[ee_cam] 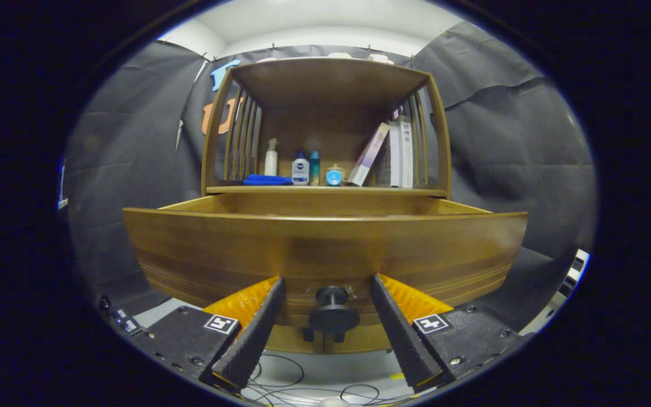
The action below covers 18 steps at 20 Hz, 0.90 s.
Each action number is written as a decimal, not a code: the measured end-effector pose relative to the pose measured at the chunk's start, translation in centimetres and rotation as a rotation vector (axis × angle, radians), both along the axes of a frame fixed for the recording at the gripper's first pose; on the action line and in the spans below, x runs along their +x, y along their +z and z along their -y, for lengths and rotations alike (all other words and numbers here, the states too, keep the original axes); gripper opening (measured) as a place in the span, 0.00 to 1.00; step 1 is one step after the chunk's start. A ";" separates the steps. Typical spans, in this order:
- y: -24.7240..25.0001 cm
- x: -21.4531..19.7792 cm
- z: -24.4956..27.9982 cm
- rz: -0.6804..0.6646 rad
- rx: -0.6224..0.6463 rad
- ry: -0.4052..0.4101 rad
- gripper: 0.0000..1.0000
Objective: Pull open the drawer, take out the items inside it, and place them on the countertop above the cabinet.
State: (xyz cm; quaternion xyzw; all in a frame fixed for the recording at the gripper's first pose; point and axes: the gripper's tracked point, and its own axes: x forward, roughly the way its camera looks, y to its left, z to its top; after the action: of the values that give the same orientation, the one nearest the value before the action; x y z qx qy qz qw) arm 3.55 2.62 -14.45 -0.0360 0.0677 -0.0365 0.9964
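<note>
1. The tool point(328, 282) is spread wide, gripping nothing. Its two fingers sit either side of the drawer knob point(333, 310) with a clear gap on both sides, so no contact with it.
2. The wooden drawer point(325, 249) is pulled out from the cabinet toward the camera. Its curved front panel sits right ahead of the fingers, and the knob sticks out from the lower middle of that panel.
3. Can't see what's inside the drawer from this angle; the front panel hides the contents, only the top edges of the side walls show.
4. Above the drawer is the worktop point(325, 190), which is the floor of an open shelf with slatted sides.
5. On it, left to right: a folded blue cloth point(267, 180), a white spray bottle point(270, 158), a white bottle with a dark blue cap point(300, 168), a teal bottle point(315, 167), and a small jar with a blue lid point(334, 176).
6. To the right of those, one book point(368, 154) leans over to the right against a few upright books point(400, 152).
7. Some thin cables point(280, 384) lie on the floor below the fingers.
</note>
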 end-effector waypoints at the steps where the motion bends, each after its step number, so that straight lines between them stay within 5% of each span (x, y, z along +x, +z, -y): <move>1: -0.3 0.0 -0.1 -0.002 0.001 0.001 0.99; 8: 0.3 0.2 0.1 -0.021 -0.007 0.000 0.99; 18: 2.1 10.3 0.2 -0.028 -0.008 -0.029 1.00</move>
State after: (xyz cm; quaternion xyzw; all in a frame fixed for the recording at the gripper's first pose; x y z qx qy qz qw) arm 13.86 2.39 -12.38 -0.0393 0.0818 -0.0507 0.9946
